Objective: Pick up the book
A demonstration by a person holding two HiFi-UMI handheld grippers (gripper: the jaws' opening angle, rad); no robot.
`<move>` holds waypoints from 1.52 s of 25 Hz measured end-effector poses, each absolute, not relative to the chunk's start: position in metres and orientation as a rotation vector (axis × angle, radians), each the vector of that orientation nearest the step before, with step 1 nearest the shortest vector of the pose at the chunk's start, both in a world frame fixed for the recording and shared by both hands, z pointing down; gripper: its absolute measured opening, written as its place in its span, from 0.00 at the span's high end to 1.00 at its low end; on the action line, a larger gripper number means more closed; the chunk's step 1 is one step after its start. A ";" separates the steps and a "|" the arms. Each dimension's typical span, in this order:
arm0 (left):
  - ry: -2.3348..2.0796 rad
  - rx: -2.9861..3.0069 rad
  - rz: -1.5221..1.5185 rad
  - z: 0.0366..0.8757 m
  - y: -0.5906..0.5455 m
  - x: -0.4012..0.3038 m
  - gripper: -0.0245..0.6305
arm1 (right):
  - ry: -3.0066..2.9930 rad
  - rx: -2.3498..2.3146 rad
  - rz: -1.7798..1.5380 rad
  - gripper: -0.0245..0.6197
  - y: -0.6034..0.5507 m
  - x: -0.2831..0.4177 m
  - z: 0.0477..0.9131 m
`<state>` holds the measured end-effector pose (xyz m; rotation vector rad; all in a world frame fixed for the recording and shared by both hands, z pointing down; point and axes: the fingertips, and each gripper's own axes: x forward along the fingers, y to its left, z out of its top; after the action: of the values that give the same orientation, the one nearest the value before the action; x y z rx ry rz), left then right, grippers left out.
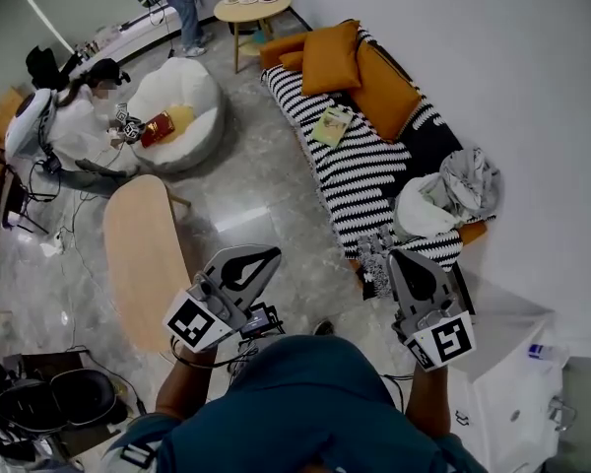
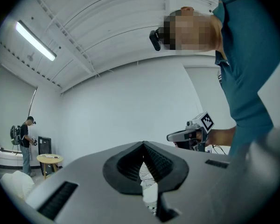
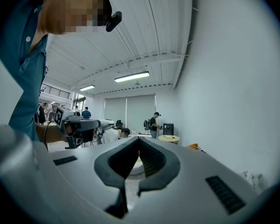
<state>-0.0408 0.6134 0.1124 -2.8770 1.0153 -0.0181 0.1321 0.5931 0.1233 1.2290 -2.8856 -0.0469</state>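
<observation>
The book (image 1: 332, 124), pale green with a picture on its cover, lies flat on the black-and-white striped sofa (image 1: 355, 180), just below the orange cushions (image 1: 360, 67). Both grippers are held level in front of the person, well short of the sofa and the book. My left gripper (image 1: 273, 255) is shut and holds nothing; its own view shows the jaws (image 2: 143, 144) closed against a white wall. My right gripper (image 1: 394, 256) is also shut and empty, its tip (image 3: 139, 140) pointing across the room. Each gripper appears in the other's view.
A long wooden table (image 1: 143, 254) stands left of the grippers. A white beanbag (image 1: 182, 111) and a round table (image 1: 251, 6) are farther off. Crumpled cloth (image 1: 443, 200) fills the sofa's near end. A white cabinet (image 1: 512, 363) is at right. A person (image 1: 64, 116) sits on the floor.
</observation>
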 end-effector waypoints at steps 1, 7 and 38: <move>1.018 -2.877 -0.017 0.113 0.613 -0.039 0.96 | -2.887 1.229 -0.049 0.94 0.592 0.134 0.123; 1.009 -2.884 -0.010 0.110 0.607 -0.042 0.96 | -2.875 1.249 -0.044 0.94 0.591 0.133 0.122; 0.811 -2.945 0.047 0.114 0.523 -0.139 0.96 | -2.761 1.411 -0.065 0.94 0.532 0.029 0.115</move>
<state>-0.1387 0.5233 0.1143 -2.9455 0.8108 0.0472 0.0290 0.5325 0.1150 1.4108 -2.7606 -0.0647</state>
